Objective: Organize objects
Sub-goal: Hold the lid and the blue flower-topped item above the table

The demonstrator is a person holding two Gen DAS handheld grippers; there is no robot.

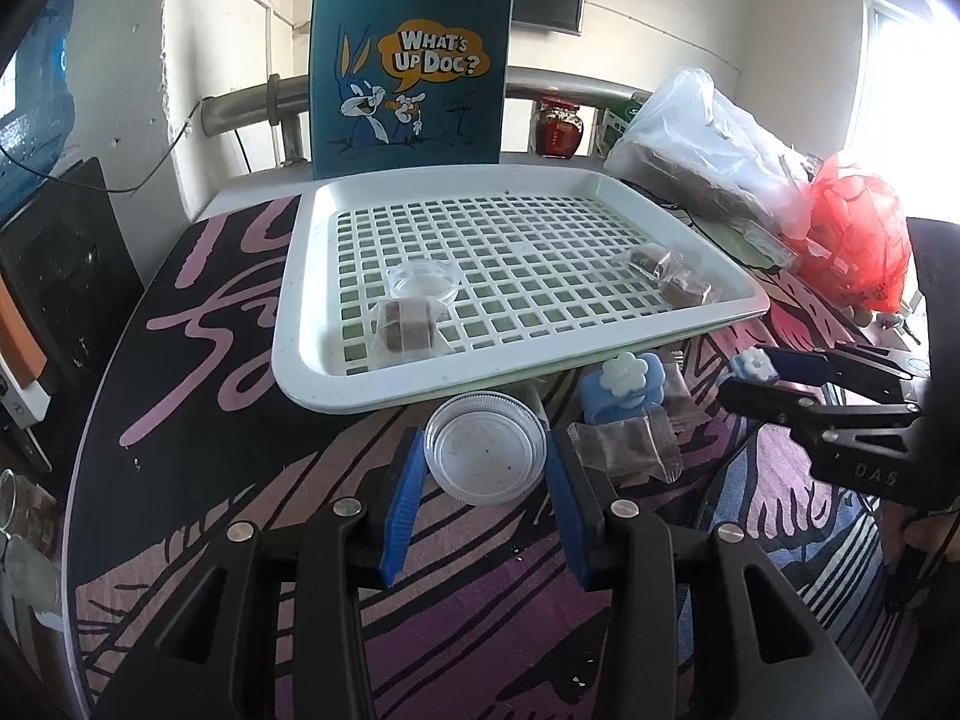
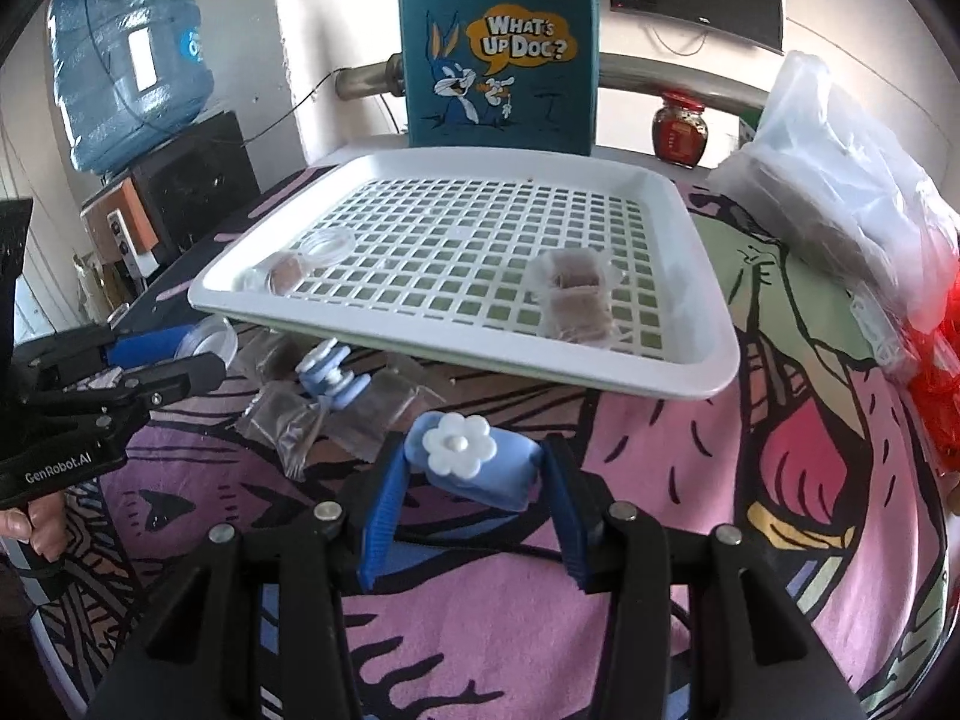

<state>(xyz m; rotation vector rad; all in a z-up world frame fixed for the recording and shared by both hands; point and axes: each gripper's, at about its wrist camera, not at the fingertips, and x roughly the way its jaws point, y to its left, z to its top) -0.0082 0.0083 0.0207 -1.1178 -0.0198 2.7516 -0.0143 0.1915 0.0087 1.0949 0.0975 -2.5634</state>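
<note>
In the left wrist view my left gripper (image 1: 486, 450) is shut on a clear round plastic cup (image 1: 486, 462), its blue pads pressing both sides just in front of the white lattice tray (image 1: 312, 372). My right gripper (image 2: 474, 456) is shut on a blue clip with a white flower (image 2: 462, 450). A second flower clip (image 1: 624, 387) lies on the table among wrapped brown snacks (image 1: 624, 444). The tray holds another clear cup (image 1: 423, 282) and wrapped snacks (image 1: 408, 327) (image 1: 666, 276). Each gripper shows in the other's view: right gripper (image 1: 741, 375), left gripper (image 2: 204, 351).
A blue cartoon tote bag (image 1: 414, 60) stands behind the tray, next to a red jar (image 1: 558, 126). A clear plastic bag (image 1: 708, 144) and a red mesh bag (image 1: 858, 240) crowd the right side. A water bottle (image 2: 126, 60) and speaker stand off the table's left.
</note>
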